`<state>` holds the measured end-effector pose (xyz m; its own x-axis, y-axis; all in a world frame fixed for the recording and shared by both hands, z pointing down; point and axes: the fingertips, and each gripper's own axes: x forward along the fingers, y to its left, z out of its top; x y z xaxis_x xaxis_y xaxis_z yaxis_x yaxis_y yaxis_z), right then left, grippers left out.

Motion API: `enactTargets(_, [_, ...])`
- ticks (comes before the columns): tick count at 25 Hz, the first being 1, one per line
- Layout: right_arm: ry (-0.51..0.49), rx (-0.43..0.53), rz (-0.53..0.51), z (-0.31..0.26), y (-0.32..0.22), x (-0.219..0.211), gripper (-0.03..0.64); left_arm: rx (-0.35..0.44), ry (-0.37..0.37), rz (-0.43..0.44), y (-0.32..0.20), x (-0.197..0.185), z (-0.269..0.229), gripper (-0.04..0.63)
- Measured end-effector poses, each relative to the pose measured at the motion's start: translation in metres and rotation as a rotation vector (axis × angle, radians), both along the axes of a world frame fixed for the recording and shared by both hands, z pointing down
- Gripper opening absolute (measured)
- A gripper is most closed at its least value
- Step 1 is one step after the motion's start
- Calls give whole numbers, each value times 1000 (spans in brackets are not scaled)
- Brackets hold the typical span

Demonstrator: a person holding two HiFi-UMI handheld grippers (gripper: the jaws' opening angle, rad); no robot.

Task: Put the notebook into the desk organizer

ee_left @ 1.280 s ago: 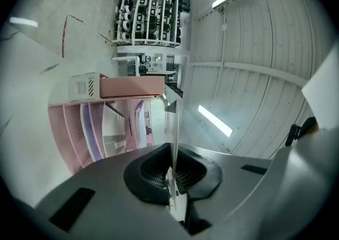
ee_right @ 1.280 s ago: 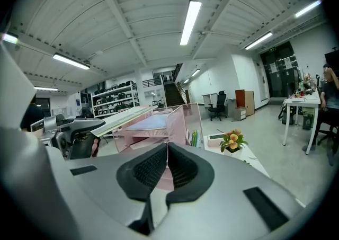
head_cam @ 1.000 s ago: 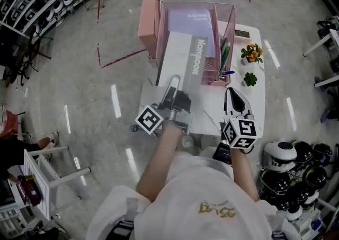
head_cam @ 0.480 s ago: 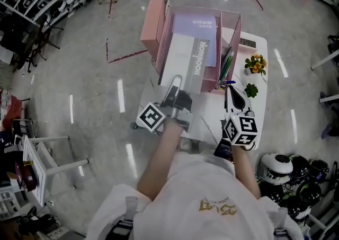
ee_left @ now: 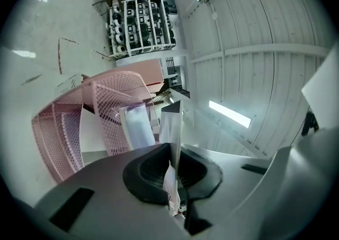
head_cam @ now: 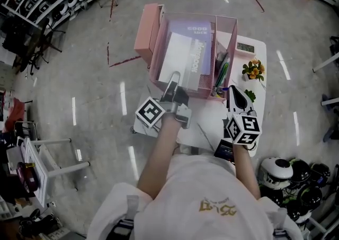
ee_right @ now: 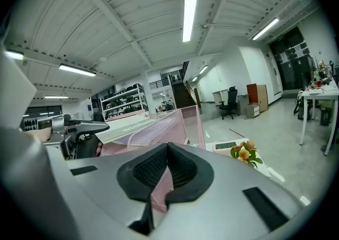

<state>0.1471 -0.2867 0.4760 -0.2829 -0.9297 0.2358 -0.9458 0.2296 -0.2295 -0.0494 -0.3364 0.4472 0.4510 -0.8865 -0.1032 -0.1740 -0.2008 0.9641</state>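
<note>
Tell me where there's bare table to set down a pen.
The white table is bare in front of the desk organizer, between the left gripper and right gripper. The right edge is crowded: clock, flowers, small green plant.

White table carries pink desk organizer, small clock, potted flowers.

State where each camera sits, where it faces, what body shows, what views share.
Head view: on the person's head, facing steeply down at the pink mesh desk organizer on the white table; both forearms, left hand-held gripper and right hand-held gripper show.
Left gripper view: on the left hand-held gripper, along jaws shut on the grey-and-white notebook, toward the organizer.
Right gripper view: on the right hand-held gripper, along jaws clamping the organizer's wall.
Shared: both gripper views show the organizer.
</note>
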Motion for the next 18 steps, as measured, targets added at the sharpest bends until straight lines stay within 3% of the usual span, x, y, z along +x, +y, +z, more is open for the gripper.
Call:
enactTargets(5, [-9, -15, 18, 6, -4, 13, 12, 1, -115, 11, -15, 9, 0, 28])
enactTargets(9, [-14, -16, 14, 9, -9, 16, 12, -47, -220, -1, -21, 8, 10, 26])
enactTargets(14, [-24, -20, 8, 10, -14, 17, 12, -77, -463, 25, -24, 12, 12, 81])
enactTargets(18, [-33, -21, -5, 11, -16, 12, 12, -90, -610, 70, -26, 15, 17, 118])
